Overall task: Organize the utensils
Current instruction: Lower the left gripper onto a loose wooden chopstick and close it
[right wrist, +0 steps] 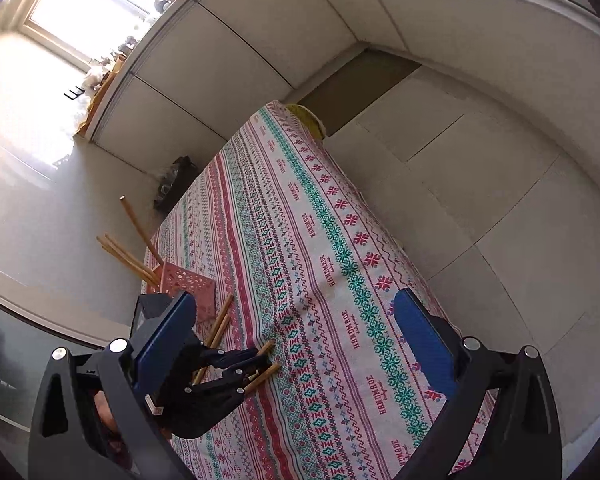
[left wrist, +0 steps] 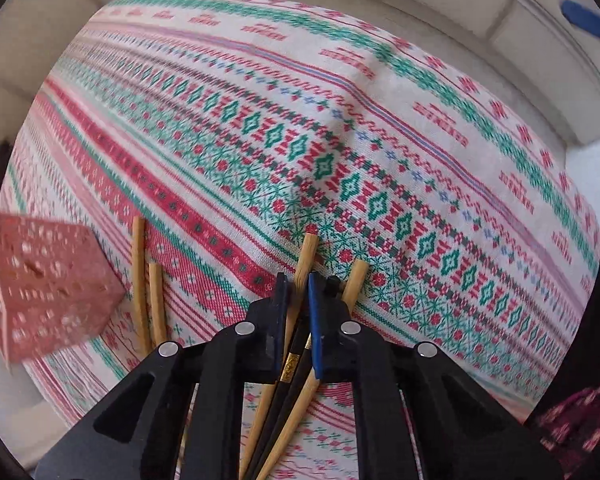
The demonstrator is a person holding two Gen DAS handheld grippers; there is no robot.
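Four loose bamboo chopsticks [left wrist: 140,280], one pink holder [left wrist: 48,280].

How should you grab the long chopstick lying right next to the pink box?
Grip the long bamboo chopstick near its middle, coming straight down from above with fingers either side. It lies flat on the tablecloth, close beside the pink holder, so a sideways approach would likely bump that.

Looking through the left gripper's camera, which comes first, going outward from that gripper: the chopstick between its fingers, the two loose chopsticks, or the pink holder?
1. Bamboo chopstick, right between the fingers of the left gripper.
2. Two loose chopsticks, lying on the tablecloth to the left.
3. Pink perforated holder, farther left, at the table's edge.
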